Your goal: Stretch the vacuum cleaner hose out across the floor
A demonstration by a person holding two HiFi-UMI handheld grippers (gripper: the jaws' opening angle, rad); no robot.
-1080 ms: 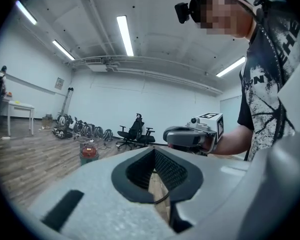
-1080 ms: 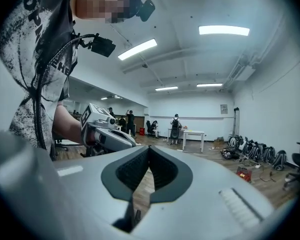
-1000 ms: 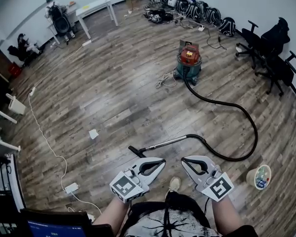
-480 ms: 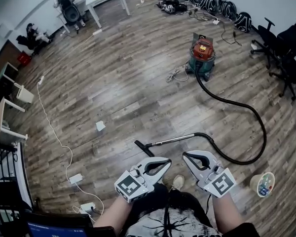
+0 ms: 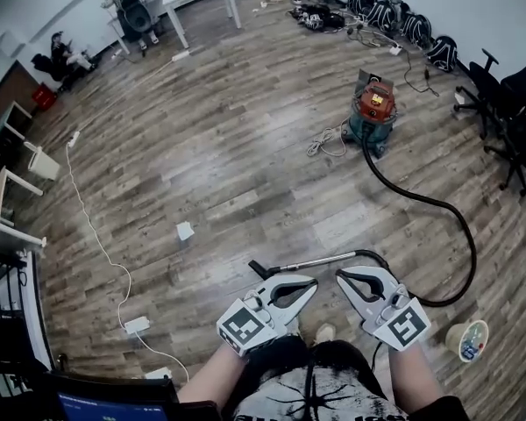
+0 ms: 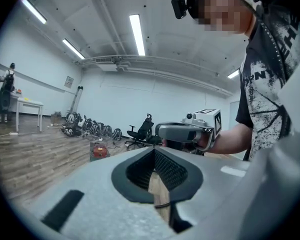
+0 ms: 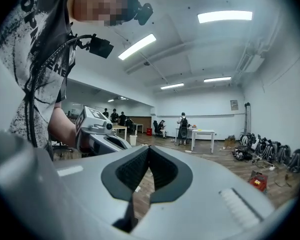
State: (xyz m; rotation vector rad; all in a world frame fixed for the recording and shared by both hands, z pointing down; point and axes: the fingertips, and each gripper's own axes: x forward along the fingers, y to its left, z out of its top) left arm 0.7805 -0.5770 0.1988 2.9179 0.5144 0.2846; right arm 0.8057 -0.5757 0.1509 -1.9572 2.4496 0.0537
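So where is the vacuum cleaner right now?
In the head view the vacuum cleaner stands at upper right, with a loose cord just to its left and its black hose curving away below it.

Both forearms reach forward and down from the torso, held side by side. The left gripper [image 5: 309,281] and the right gripper [image 5: 344,278] angle their tips toward each other — near, not touching. Each has its jaws closed tip to tip — nothing sits between them.
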